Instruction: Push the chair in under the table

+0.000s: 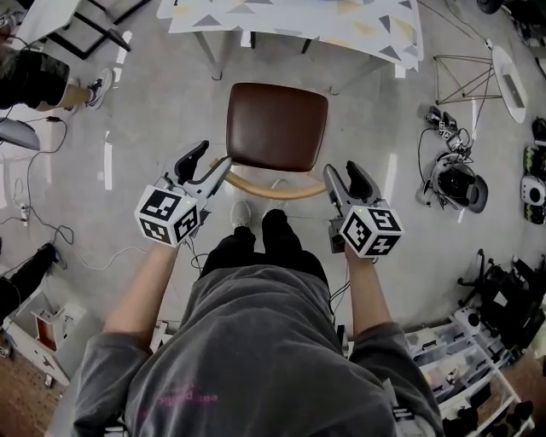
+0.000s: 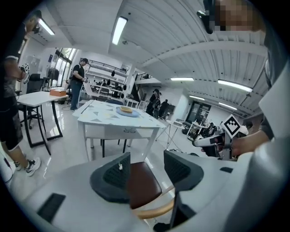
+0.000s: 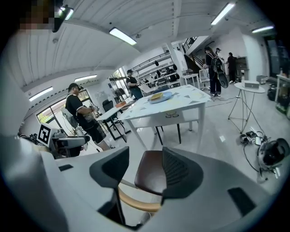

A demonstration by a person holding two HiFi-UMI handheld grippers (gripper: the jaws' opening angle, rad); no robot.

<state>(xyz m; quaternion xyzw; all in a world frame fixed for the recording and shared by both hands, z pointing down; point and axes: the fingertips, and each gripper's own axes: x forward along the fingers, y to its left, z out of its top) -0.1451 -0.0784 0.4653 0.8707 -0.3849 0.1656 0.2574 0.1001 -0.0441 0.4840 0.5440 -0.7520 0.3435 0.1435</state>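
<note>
The chair stands on the floor just short of the table [image 1: 290, 21]; it has a brown seat [image 1: 276, 126] and a curved wooden backrest [image 1: 273, 189] on my side. My left gripper [image 1: 209, 160] hovers open at the backrest's left end, my right gripper [image 1: 344, 175] open at its right end. I cannot tell whether either touches the wood. In the left gripper view the open left gripper [image 2: 146, 174] frames the seat [image 2: 142, 183] and the backrest [image 2: 152, 210]. In the right gripper view the right gripper [image 3: 145, 172] is open over the seat [image 3: 149, 174], with nothing pressed between its pads.
A person [image 1: 34, 81] stands at the far left. Cables, a helmet [image 1: 459, 182] and a wire-legged stand [image 1: 465, 81] lie to the right of the chair. Storage bins [image 1: 461, 358] sit at lower right. A plate [image 2: 127, 111] rests on the table.
</note>
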